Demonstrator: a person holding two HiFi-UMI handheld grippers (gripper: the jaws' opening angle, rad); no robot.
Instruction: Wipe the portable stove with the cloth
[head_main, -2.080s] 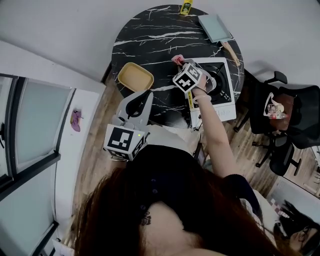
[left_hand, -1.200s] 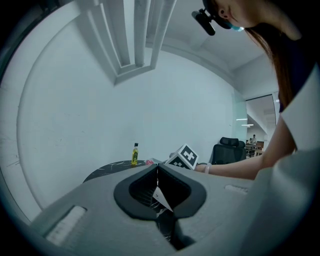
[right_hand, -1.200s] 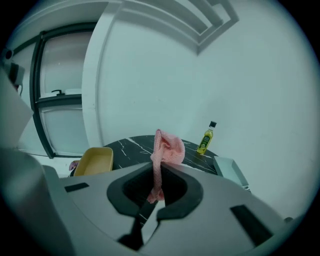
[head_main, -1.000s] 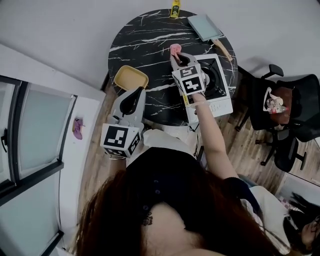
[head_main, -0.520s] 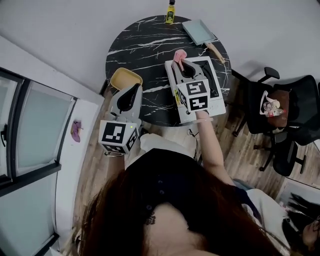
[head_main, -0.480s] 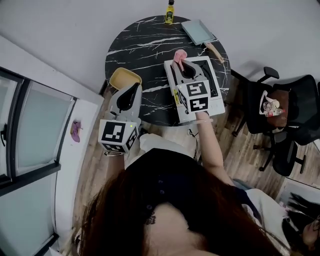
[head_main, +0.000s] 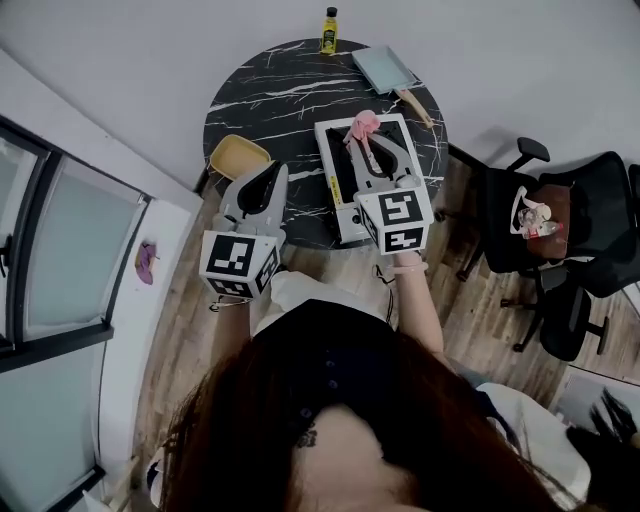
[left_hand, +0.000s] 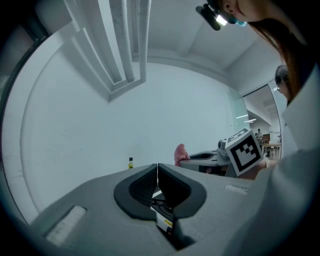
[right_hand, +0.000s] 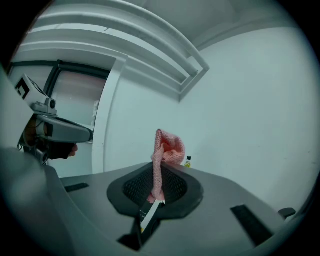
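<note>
The portable stove (head_main: 338, 180), white with a black top, sits on the right half of the round black marble table (head_main: 270, 100). My right gripper (head_main: 359, 136) lies lengthwise above it, shut on the pink cloth (head_main: 362, 122), which bunches at the stove's far edge. In the right gripper view the cloth (right_hand: 167, 145) stands up out of the shut gripper (right_hand: 156, 184). My left gripper (head_main: 268, 173) hovers at the table's near left edge, beside the stove. Its jaws (left_hand: 158, 175) meet with nothing between them.
A yellow dish (head_main: 238, 157) lies left of the left gripper. A small yellow bottle (head_main: 328, 30) and a teal pan (head_main: 385, 68) with a wooden handle sit at the table's far side. Black office chairs (head_main: 560, 230) stand to the right, and a glass door (head_main: 50, 260) to the left.
The right gripper has swung round to point straight away and drawn back along the stove, carrying the cloth from beside the stove's far left corner onto its far edge. The left gripper barely moved.
</note>
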